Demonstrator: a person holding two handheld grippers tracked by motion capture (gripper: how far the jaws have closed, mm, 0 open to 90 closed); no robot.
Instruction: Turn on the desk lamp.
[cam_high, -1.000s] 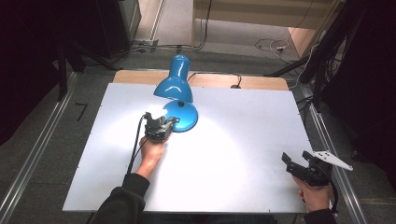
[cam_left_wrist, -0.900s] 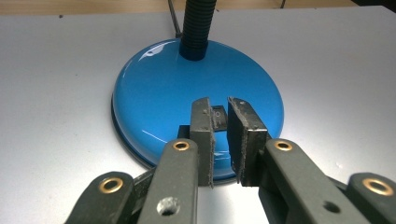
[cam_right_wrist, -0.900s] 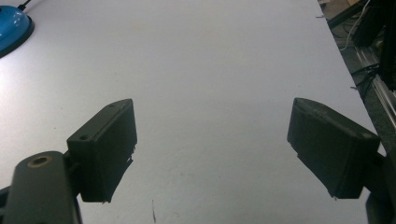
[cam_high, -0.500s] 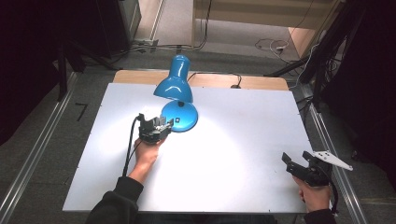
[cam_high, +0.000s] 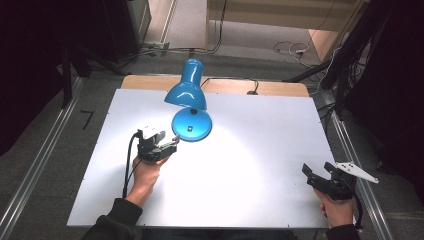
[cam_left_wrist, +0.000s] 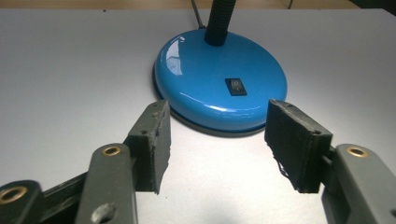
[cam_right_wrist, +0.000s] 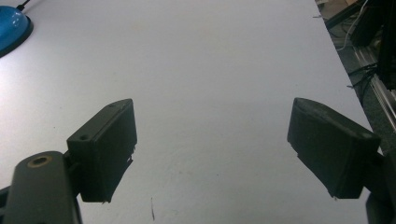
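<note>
Since a second ago the left gripper (cam_high: 165, 150) has drawn back from the round base of the glossy blue desk lamp (cam_high: 191, 125) toward the near left, while the right gripper (cam_high: 320, 181) has kept its place by the table's near right edge.

In the high view the lamp stands lit at the back centre of the white table (cam_high: 260, 145), its shade (cam_high: 187, 90) tilted over the base. The left gripper lies just beside the base's near-left rim, apart from it, held by the person's left hand (cam_high: 145, 175). The right gripper sits well apart from the lamp.

In the left gripper view the jaws are spread wide with nothing between them, bare table under them; the lamp base (cam_left_wrist: 219, 86) with its black rocker switch (cam_left_wrist: 236, 86) sits just ahead.

In the right gripper view the jaws gape wide over bare table, gripping nothing; an edge of the blue base (cam_right_wrist: 11, 28) shows far off.
</note>
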